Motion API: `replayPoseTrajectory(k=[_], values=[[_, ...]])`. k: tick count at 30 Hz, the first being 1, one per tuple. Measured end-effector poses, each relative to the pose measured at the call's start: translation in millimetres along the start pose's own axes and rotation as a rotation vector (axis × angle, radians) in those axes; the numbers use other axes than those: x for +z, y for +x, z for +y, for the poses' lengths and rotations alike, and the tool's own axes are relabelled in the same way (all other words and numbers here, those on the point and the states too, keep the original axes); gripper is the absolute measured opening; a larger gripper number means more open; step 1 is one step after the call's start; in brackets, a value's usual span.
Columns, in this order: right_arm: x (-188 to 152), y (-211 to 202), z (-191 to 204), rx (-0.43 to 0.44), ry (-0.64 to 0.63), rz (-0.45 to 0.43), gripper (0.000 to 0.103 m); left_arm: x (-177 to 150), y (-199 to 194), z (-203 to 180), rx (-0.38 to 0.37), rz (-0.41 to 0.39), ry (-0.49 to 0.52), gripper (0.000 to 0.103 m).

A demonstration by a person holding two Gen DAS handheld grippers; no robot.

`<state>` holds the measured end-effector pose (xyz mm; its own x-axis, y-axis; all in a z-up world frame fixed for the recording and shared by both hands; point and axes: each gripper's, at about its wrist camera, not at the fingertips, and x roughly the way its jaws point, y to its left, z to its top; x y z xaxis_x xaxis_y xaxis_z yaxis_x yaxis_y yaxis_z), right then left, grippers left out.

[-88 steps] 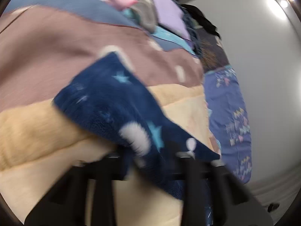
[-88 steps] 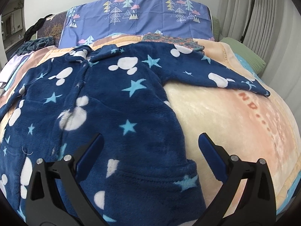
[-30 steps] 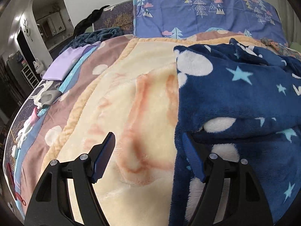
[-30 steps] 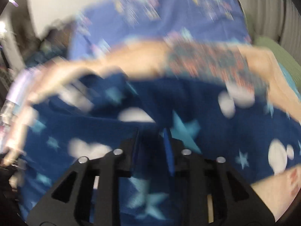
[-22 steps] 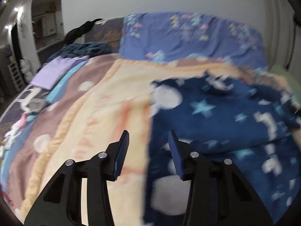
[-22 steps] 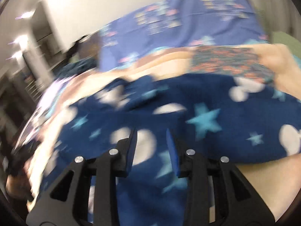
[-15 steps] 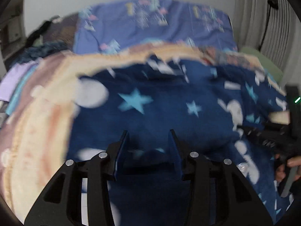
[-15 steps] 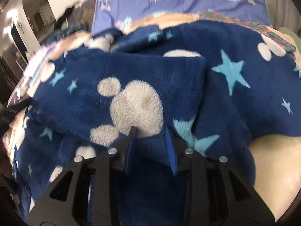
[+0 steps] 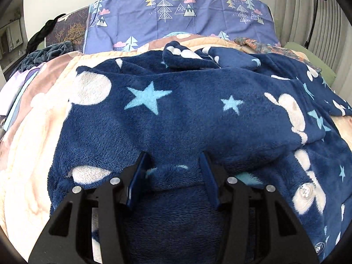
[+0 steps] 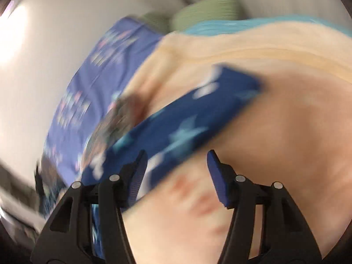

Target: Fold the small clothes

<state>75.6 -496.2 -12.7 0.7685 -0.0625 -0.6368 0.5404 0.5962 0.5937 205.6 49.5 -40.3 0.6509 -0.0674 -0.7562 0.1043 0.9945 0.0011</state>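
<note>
Folding partway: fleece onesie left side laid over, right sleeve still out; left gripper pinching fold edge, just reopened slightly; right gripper just opened, empty.

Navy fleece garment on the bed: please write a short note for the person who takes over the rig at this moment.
Left hand-held gripper: jaws just opened slightly; a fold of the navy fleece garment fills the gap, grip unclear.
Right hand-held gripper: jaws just opened, holding nothing; view blurred.
Things: garment on the blanket; one sleeve lies stretched out.
Done: one side appears folded over the body.
Left: probably fold that sleeve in, then fold the body smaller.
</note>
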Motion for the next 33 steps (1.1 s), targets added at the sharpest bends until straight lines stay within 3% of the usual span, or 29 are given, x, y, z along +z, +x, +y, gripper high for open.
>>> replayPoseTrajectory(k=[2,4,6,8,11,15,19,21,24,26,28,30,32,33], values=[[14,-1,-27,-0.016,0.084,-0.038,0.058,0,-1,2,-0.005,-0.001,-0.004,0.051],[20,9,-41,0.022,0.162,-0.042,0.058,0,-1,2,-0.004,-0.001,-0.003,0.051],[28,22,-45,0.022,0.197,-0.054,0.051,0,-1,3,-0.003,-0.002,-0.003,0.051],[36,31,-40,-0.006,0.191,-0.07,0.01,0,-1,3,-0.005,-0.002,-0.004,0.051],[35,31,-16,0.09,0.207,-0.07,0.009,-1,-1,3,-0.005,-0.002,-0.005,0.052],[-5,12,102,0.318,-0.092,-0.021,0.009,-1,-2,4,-0.007,-0.004,-0.007,0.052],[-100,-1,226,0.548,-0.425,0.108,0.009,-1,-3,6,-0.02,-0.008,-0.018,0.052],[-149,4,262,0.606,-0.53,0.198,0.009,-1,-3,8,-0.032,-0.011,-0.028,0.052],[-225,34,286,0.562,-0.662,0.351,0.009,-2,-4,12,-0.058,-0.014,-0.047,0.053],[-257,58,281,0.499,-0.679,0.45,0.011,-2,-5,15,-0.079,-0.019,-0.06,0.054],[-269,75,273,0.463,-0.689,0.496,0.012,0,-10,20,-0.128,-0.03,-0.087,0.06],[-276,71,265,0.475,-0.711,0.47,0.012,4,-18,25,-0.223,-0.05,-0.145,0.063],[-273,65,267,0.502,-0.718,0.471,0.018,13,-24,25,-0.398,-0.048,-0.222,0.066],[-272,62,268,0.516,-0.721,0.471,0.02,18,-24,22,-0.461,-0.03,-0.243,0.074]])
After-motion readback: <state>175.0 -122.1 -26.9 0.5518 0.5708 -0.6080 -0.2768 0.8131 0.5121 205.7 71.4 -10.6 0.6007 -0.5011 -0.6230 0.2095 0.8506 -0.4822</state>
